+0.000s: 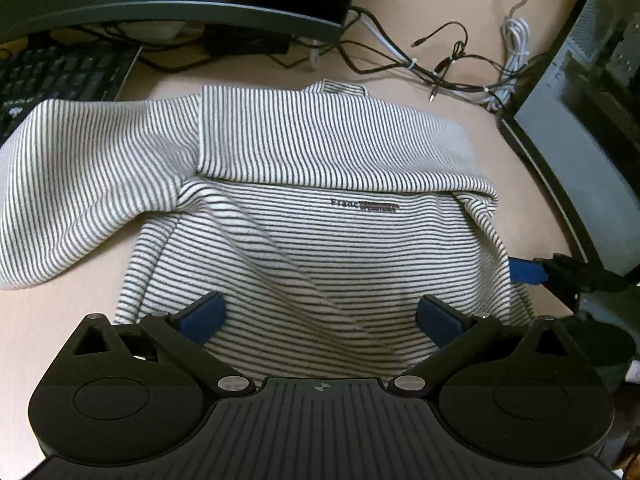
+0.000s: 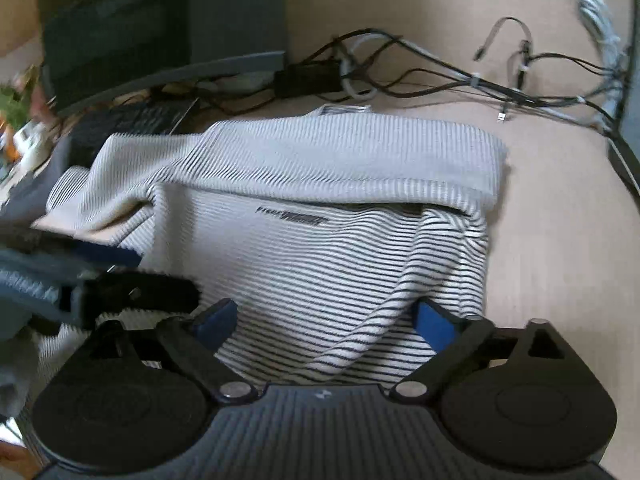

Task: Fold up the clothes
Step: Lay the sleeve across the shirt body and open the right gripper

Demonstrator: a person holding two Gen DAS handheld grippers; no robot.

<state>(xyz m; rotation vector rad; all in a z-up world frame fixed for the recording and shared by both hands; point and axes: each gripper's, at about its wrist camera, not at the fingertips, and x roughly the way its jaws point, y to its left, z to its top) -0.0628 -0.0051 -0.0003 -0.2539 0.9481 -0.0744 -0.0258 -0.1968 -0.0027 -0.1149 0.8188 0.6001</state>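
A white sweater with thin dark stripes [image 1: 304, 184] lies partly folded on a beige desk [image 1: 52, 320], with one sleeve folded across the chest and the other sleeve spread to the left. My left gripper [image 1: 320, 316] is open, its blue pads [image 1: 206, 316] hovering over the sweater's lower part. In the right wrist view the same sweater [image 2: 320, 208] fills the middle. My right gripper [image 2: 324, 320] is open over the sweater's lower hem, holding nothing. The left gripper [image 2: 100, 280] shows blurred at the left edge of that view, and the right gripper's blue fingertip [image 1: 528, 270] shows at the right of the left wrist view.
A monitor base [image 1: 168, 16] and a black keyboard [image 1: 56, 76] stand behind the sweater on the left. Tangled black and white cables [image 1: 452, 68] lie behind it on the right. A computer case [image 1: 588, 112] stands at the right edge.
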